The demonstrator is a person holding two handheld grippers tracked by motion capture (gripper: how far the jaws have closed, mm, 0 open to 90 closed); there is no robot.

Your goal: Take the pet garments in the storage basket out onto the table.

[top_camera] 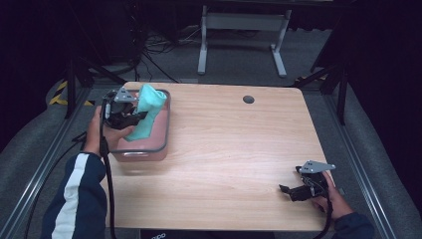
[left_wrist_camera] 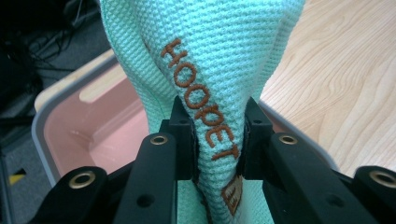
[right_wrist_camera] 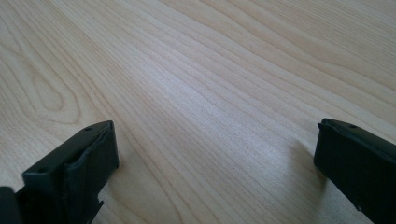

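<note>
Your left gripper holds the mint-green cloth over the pink tub.

Its fingers pinch the cloth in the middle, with the brown letters between them. Your right gripper rests low over the desk, well apart from the tub, its fingers spread wide on nothing.

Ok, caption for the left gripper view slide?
Left gripper shut on mint towel embroidered HOOPET, above the pink bin.
</note>
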